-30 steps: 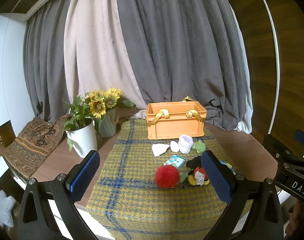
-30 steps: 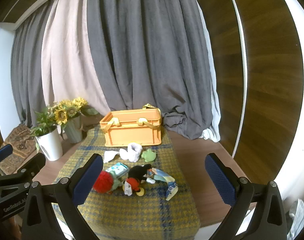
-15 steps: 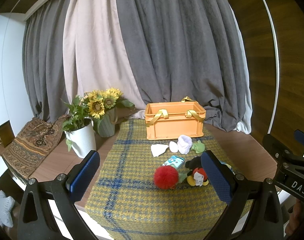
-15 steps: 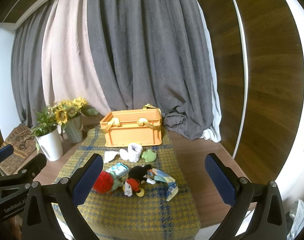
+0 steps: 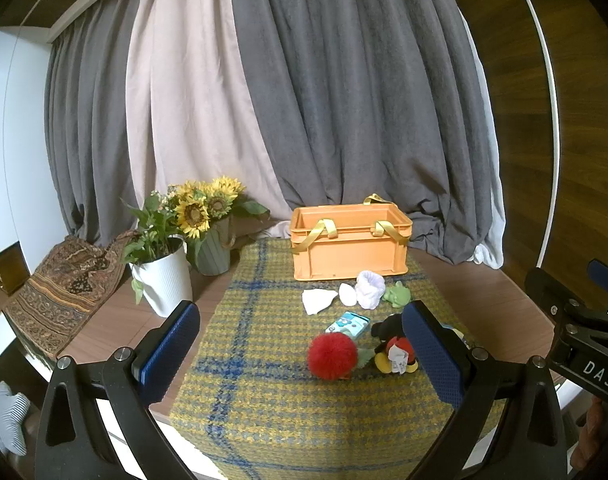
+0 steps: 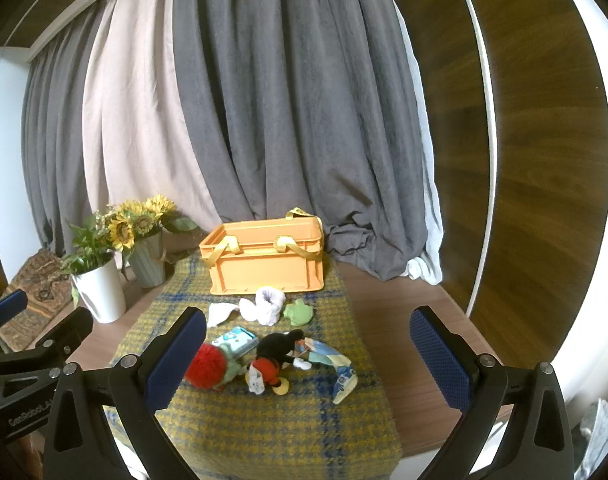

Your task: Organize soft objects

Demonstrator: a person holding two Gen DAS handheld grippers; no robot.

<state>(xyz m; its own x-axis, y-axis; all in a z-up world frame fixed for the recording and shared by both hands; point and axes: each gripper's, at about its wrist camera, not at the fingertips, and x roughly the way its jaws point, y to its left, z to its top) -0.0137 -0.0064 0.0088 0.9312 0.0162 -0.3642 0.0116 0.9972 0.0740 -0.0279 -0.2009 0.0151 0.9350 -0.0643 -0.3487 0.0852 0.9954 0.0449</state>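
Note:
An orange crate with yellow straps stands at the back of a yellow-blue plaid cloth. In front of it lie a white cloth, a white sock roll and a green frog toy. Nearer lie a small blue pack, a red pompom, a black-red mouse plush and a patterned cloth. My left gripper and right gripper are open and empty, held back above the near table edge.
A white pot with a plant and a grey-green vase of sunflowers stand left of the plaid cloth. A patterned brown cushion lies at far left. Grey and beige curtains hang behind. A wooden wall is at right.
Both grippers have shifted only slightly; the scene sits a touch lower and closer. Nothing on the table has moved.

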